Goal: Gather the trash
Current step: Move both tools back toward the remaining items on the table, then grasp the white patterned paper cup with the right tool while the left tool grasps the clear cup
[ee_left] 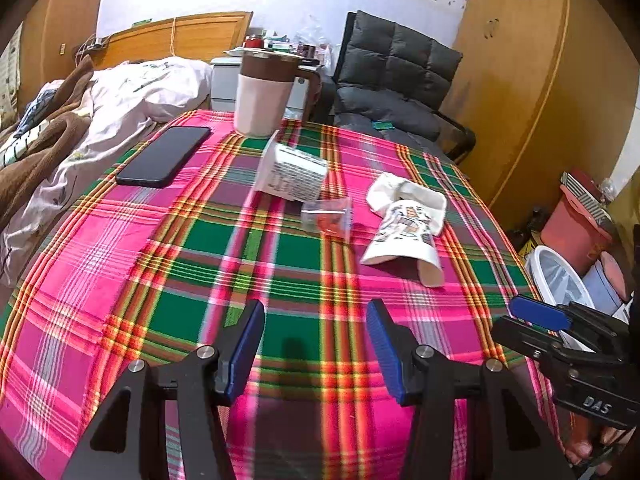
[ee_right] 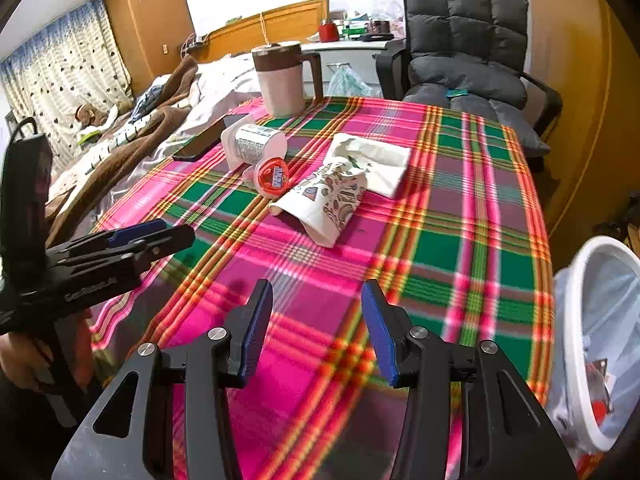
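On the plaid tablecloth (ee_left: 280, 288) lie a crushed printed paper cup (ee_left: 404, 236) (ee_right: 328, 204), a white napkin (ee_right: 380, 160) behind it, a small clear jelly cup with a red lid (ee_left: 328, 218) (ee_right: 273, 178), and a white yogurt tub on its side (ee_left: 294, 174) (ee_right: 252, 144). My left gripper (ee_left: 316, 348) is open and empty above the near part of the table; it shows at the left of the right wrist view (ee_right: 152, 236). My right gripper (ee_right: 316, 328) is open and empty near the table's right front, and shows in the left wrist view (ee_left: 540, 316).
A white bin with a plastic liner (ee_right: 592, 344) (ee_left: 556, 276) stands beside the table's right edge. A pink-and-brown jug (ee_left: 266, 96) and a black phone (ee_left: 166, 156) sit at the table's far side. A bed is on the left, a grey chair (ee_left: 396, 76) behind.
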A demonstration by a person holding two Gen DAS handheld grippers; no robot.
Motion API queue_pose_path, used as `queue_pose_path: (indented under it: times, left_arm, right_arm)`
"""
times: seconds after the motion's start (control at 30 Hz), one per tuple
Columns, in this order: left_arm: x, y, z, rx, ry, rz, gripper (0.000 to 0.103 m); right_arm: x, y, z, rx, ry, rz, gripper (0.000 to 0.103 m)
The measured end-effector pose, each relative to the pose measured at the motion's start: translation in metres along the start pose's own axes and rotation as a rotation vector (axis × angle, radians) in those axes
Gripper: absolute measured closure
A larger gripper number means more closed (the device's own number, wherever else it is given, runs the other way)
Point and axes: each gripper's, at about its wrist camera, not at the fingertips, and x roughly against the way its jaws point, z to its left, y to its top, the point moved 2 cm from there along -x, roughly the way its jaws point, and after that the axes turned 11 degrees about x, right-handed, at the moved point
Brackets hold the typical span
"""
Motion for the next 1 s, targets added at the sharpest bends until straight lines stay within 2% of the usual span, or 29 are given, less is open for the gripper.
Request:
queue_pose_path:
  times: [0.27, 0.57, 0.63, 0.73, 1.0]
  left_arm:
    - [-0.006, 0.010, 0.014, 0.028, -0.011, -0.001, 0.050]
    - [-0.016, 0.024, 0.011, 0.039, -0.051, 0.007, 0.050]
    - [-0.018, 0.027, 0.008, 0.037, -0.056, 0.006, 0.050]
    - [-0.023, 0.031, 0.001, 0.034, -0.061, 0.011, 0.050]
    - [-0.041, 0.038, -0.012, 0.028, -0.050, 0.031, 0.050]
  right_arm:
    - [-0.030, 0.017, 0.001, 0.038, -0.022, 0.037, 0.054]
    - [-0.043, 0.020, -0.009, 0.037, -0.074, 0.063, 0.055]
    - [-0.042, 0.020, -0.011, 0.037, -0.078, 0.059, 0.065]
    - [-0.038, 0.018, -0.013, 0.033, -0.070, 0.046, 0.075]
    - [-0.023, 0.013, -0.020, 0.009, -0.068, -0.009, 0.078]
